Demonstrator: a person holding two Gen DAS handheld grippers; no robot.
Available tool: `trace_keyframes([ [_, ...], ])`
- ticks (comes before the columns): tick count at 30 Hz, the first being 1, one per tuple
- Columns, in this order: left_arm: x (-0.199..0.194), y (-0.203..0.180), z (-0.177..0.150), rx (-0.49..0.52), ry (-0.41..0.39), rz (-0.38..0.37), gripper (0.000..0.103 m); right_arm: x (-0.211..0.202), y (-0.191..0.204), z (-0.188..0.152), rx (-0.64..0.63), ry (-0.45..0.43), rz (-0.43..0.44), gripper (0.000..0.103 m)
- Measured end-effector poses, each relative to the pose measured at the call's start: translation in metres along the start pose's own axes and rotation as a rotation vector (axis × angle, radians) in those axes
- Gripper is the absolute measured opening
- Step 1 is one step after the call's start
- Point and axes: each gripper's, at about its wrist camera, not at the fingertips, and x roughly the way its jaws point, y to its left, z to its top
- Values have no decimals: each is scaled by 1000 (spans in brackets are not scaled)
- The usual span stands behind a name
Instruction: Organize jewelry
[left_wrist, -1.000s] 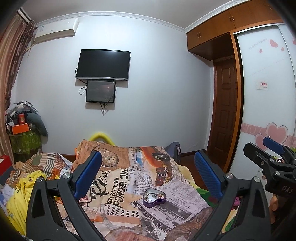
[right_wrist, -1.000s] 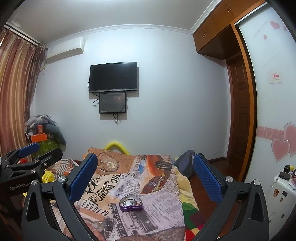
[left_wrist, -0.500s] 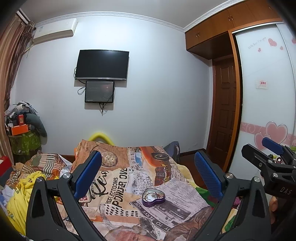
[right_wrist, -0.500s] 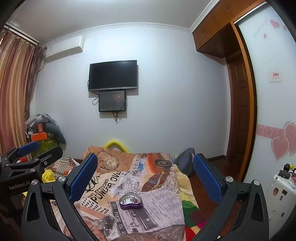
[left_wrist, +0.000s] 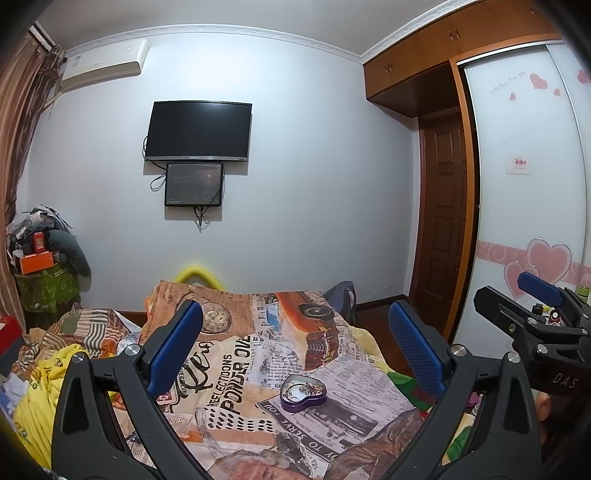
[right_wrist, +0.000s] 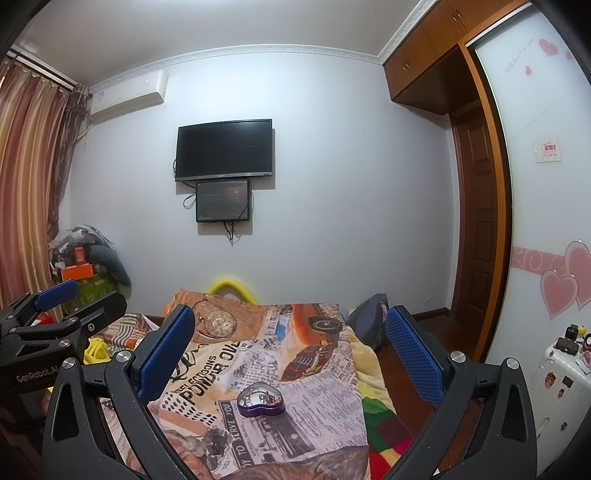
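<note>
Lying on the bed (left_wrist: 354, 373) is a purple heart-shaped tin (left_wrist: 303, 393), lid off, with small shiny jewelry (right_wrist: 263, 398) inside. Both tools, left (left_wrist: 295, 349) and right (right_wrist: 291, 350), are wide open and hold nothing.

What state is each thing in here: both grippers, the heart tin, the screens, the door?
left gripper: open, empty
right gripper: open, empty
heart-shaped tin: lid off, jewelry inside, lying on the blanket
television: dark
small monitor: faintly lit
wooden door: shut

"PONDER OVE" on bedspread (left_wrist: 236, 373), "GenRobot.AI" on left gripper (right_wrist: 37, 369), "DAS" on right gripper (left_wrist: 561, 380)
</note>
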Motion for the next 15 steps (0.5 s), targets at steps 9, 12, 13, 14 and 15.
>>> trace_keyframes([
  [9, 0, 0, 1, 3, 1, -7, 101, 0, -1, 0, 1, 1, -1, 103],
  [12, -1, 0, 1, 3, 0, -8, 102, -1, -2, 0, 2, 1, -1, 103],
  [13, -1, 0, 1, 4, -1, -7, 102, -1, -2, 0, 1, 1, -1, 103],
  [14, -1, 0, 1, 5, -2, -6, 102, 0, -2, 0, 1, 2, 0, 103],
  [15, -1, -1, 0, 5, -3, -5, 102, -1, -2, 0, 0, 1, -1, 103],
])
